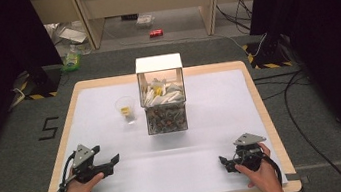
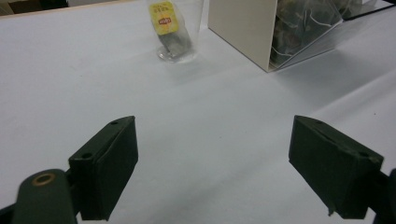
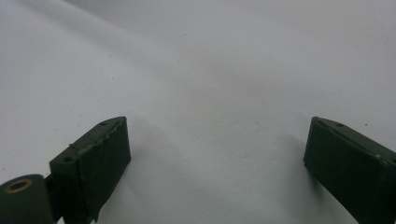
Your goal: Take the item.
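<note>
Jaws spread wide and empty, the left gripper (image 1: pixel 109 162) and right gripper (image 1: pixel 226 163) rest at the near corners of the white tabletop (image 1: pixel 212 120). Far beyond them, mid-table, a clear plastic cup (image 1: pixel 126 109) holding a yellow-tagged tea bag (image 2: pixel 167 23) stands just left of the tea-bag box (image 1: pixel 163 94).

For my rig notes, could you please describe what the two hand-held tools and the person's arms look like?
Both are black. The left tool and the right tool each carry a grey three-cornered plate on top and trail a black cable. Up close, each has two flat, blocky black jaws with small holes in their top faces, and a brass-coloured ring shows at the lower left. The forearms are bare, with no sleeves visible.
</note>
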A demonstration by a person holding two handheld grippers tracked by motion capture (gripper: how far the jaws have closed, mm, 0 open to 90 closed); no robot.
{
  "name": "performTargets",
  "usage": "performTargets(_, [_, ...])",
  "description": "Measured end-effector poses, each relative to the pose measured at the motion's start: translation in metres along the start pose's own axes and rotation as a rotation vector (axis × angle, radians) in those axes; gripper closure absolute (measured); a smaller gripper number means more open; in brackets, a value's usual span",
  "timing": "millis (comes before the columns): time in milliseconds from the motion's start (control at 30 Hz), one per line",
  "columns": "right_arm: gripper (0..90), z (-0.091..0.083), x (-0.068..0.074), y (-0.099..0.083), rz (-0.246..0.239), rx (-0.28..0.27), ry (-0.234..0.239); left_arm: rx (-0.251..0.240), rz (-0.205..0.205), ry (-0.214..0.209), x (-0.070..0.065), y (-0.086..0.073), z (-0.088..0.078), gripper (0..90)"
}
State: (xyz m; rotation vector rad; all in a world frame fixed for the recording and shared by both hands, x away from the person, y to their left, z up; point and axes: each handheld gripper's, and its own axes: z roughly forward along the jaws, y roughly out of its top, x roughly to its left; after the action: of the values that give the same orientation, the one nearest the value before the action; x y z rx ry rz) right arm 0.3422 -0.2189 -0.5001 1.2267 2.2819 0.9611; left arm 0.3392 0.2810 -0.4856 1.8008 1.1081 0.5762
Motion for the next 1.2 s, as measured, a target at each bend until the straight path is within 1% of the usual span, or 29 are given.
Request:
performTargets(200, [7.9, 0.000, 0.000, 0.000, -0.001, -0.001, 0.000, 0.032, 0.007, -0.002, -0.003, -0.009, -0.001, 15.3])
performTargets(267, [7.9, 0.000, 0.000, 0.000, 0.000, 0.000, 0.000, 0.042, 0.004, -0.003, -0.003, -0.012, -0.002, 15.3])
performTargets(433, [7.9, 0.000, 0.000, 0.000, -0.001, 0.000, 0.000, 0.054, -0.001, 0.004, -0.002, -0.018, -0.007, 15.3])
performTargets(567, [7.9, 0.000, 0.000, 0.000, -0.001, 0.000, 0.000, 0.068, 0.000, 0.002, -0.002, -0.022, -0.009, 15.3])
performTargets(633, [7.9, 0.000, 0.000, 0.000, 0.000, 0.000, 0.000, 0.080, 0.007, 0.001, -0.003, -0.025, -0.009, 15.3])
performTargets(733, [7.9, 0.000, 0.000, 0.000, -0.001, 0.000, 0.001, 0.096, 0.020, 0.012, -0.006, -0.026, -0.012, 15.4])
performTargets(833, [7.9, 0.000, 0.000, 0.000, 0.000, 0.000, 0.000, 0.110, 0.046, 0.016, -0.013, -0.029, -0.014, 15.4])
performTargets(867, [7.9, 0.000, 0.000, 0.000, 0.000, 0.000, 0.000, 0.120, 0.056, 0.019, -0.015, -0.030, -0.015, 15.4])
performTargets(933, [7.9, 0.000, 0.000, 0.000, -0.001, 0.000, 0.001, 0.123, 0.079, 0.030, -0.019, -0.031, -0.016, 15.7])
performTargets(1133, [7.9, 0.000, 0.000, 0.000, 0.000, 0.000, 0.000, 0.147, 0.082, 0.020, -0.025, -0.042, -0.017, 15.6])
performTargets(1200, [7.9, 0.000, 0.000, 0.000, 0.000, 0.000, 0.000, 0.120, 0.046, 0.019, -0.025, -0.046, -0.018, 16.0])
